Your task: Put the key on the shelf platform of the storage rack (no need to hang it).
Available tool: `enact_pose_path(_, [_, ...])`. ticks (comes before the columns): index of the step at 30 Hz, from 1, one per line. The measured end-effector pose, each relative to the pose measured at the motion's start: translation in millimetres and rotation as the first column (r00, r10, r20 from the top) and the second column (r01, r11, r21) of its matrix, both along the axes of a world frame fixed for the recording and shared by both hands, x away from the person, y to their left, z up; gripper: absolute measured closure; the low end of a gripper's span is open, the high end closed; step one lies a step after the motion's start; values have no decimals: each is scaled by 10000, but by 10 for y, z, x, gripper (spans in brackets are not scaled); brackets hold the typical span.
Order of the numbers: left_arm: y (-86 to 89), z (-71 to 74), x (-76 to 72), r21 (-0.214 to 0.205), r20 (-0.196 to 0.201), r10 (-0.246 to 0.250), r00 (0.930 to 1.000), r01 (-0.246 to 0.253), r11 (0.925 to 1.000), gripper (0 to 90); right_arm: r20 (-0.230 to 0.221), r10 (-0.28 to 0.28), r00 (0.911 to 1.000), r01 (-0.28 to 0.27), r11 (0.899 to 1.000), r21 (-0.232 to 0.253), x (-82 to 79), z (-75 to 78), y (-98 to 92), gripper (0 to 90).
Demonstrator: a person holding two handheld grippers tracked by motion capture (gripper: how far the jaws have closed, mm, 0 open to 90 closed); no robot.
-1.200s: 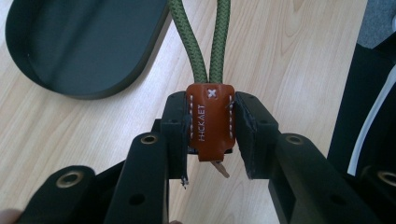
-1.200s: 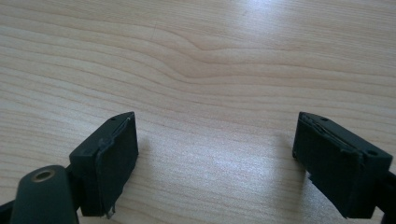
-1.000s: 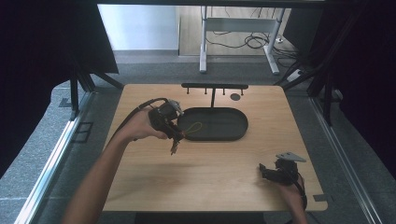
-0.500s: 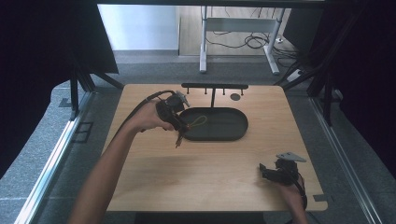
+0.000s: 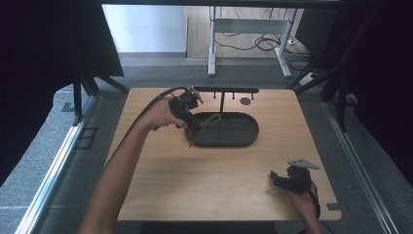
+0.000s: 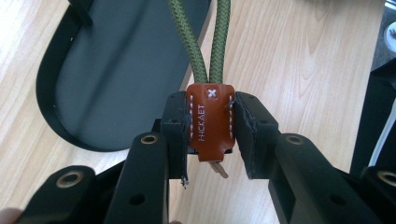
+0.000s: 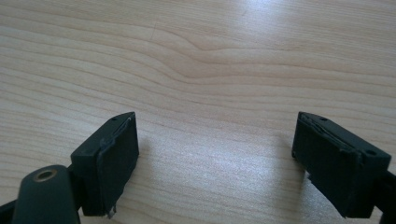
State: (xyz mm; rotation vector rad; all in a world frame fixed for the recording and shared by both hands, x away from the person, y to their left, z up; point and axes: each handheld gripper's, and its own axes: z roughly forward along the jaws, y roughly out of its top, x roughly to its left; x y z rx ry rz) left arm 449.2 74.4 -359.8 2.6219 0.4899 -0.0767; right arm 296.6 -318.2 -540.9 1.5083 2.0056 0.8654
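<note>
Leather key fob (image 6: 209, 122) being clamped by left gripper (image 6: 209, 135) beside dark tray (image 5: 243, 139); hanging on hook rack (image 5: 225, 90) still pending; right gripper (image 7: 215, 154) being held apart, idle.

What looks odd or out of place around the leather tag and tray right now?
Nothing is spilled or broken. The brown leather tag is clamped squarely by the left gripper, its green cord loop running straight toward the dark oval tray. The only wear: frayed pad edges on the fingers.

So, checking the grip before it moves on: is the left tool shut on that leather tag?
Shut on it: the left tool has both pads against the brown leather tag, green cord running out ahead.
</note>
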Motion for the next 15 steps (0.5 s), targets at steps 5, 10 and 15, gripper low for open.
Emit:
enact_pose_path(5, [-66,-17,96,16,-82,-131,9999,131,9999,669,16,-1,10000,1,10000,-17,0,0,-1,149])
enact_pose_path(10, [-132,-51,186,-26,-184,-55,9998,55,10000,669,-6,1,10000,-1,10000,9,-1,0,0,149])
enact_pose_path(15, [-159,-60,257,50,-222,-87,9997,88,9999,669,-6,-6,10000,6,10000,2,-2,0,0,150])
